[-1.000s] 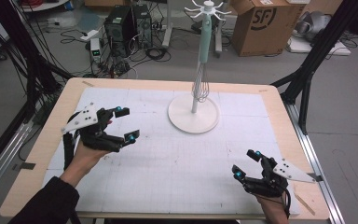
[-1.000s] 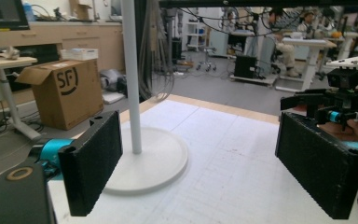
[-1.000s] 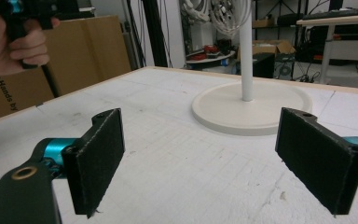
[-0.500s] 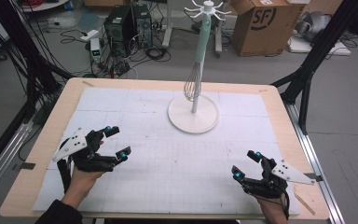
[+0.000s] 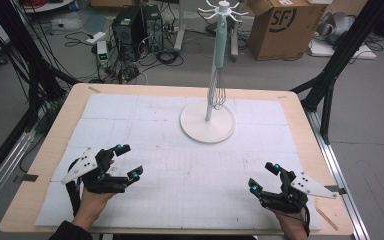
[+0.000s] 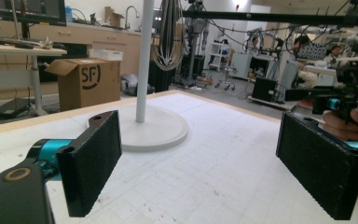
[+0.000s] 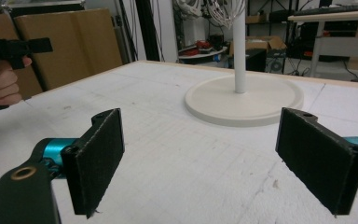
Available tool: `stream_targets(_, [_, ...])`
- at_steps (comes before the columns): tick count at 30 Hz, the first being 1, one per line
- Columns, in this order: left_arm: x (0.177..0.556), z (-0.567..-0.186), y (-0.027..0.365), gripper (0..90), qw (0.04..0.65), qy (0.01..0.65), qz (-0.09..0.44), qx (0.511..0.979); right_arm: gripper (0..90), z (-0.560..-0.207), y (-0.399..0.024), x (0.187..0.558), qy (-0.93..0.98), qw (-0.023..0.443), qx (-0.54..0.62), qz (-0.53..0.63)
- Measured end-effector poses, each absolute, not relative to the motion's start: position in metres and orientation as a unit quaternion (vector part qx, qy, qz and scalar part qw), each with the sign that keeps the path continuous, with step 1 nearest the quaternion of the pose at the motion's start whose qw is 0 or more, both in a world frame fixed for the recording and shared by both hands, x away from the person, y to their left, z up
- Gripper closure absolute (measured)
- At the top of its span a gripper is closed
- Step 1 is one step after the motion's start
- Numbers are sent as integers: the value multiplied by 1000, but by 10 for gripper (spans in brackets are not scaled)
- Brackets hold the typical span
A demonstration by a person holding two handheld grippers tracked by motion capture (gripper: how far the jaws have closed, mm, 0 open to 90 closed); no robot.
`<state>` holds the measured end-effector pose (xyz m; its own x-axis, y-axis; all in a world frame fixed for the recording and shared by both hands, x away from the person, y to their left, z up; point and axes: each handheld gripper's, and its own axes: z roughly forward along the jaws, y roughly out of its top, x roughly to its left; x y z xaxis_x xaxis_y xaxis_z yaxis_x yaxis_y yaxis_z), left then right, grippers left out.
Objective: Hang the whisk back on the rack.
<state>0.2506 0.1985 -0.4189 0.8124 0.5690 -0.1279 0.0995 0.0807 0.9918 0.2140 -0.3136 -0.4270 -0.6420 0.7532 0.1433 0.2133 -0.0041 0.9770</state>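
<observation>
A white stand with a round base (image 5: pixel 207 128) rises at the table's far centre, with a wire whisk (image 5: pixel 216 95) with a mint handle hanging from its top hooks. My left gripper (image 5: pixel 129 162) rests low over the white mat at the near left, open and holding nothing. Open too, my right gripper (image 5: pixel 264 177) sits near the front right edge. Wide-apart jaws frame the stand's base (image 6: pixel 154 127) in the left gripper view, and its base (image 7: pixel 244 99) in the right gripper view. The whisk's wires (image 6: pixel 168 35) hang beside the pole.
A white gridded mat (image 5: pixel 180 165) covers most of the wooden table (image 5: pixel 55 145). Beyond the far edge stand a cardboard box (image 5: pixel 280 25), computer towers (image 5: pixel 135 25) and cables on the floor. Black frame posts flank both sides of the table.
My left gripper has drawn back from the middle left toward the table's near edge. The whisk has swung slightly on its hook. My right gripper has stayed put.
</observation>
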Motion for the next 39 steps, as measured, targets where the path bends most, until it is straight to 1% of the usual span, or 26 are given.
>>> stream_targets(3, [248,-423,195,146,686,249,177,661,146,-429,-315,214,669,213,370,608])
stream_targets(6, [245,-426,195,145,687,252,178,658,146,-429,-317,214,668,221,364,610])
stream_targets(16, [233,-441,200,144,687,260,186,653,146,-427,-315,215,663,221,364,616])
stream_targets(26, [226,-448,204,134,686,267,189,650,146,-425,-309,217,667,221,356,616])
stream_targets(32, [222,-450,202,128,686,262,194,650,146,-427,-309,218,667,218,360,615])
stream_targets(39, [218,-451,200,128,690,257,198,647,146,-432,-309,220,675,239,362,597])
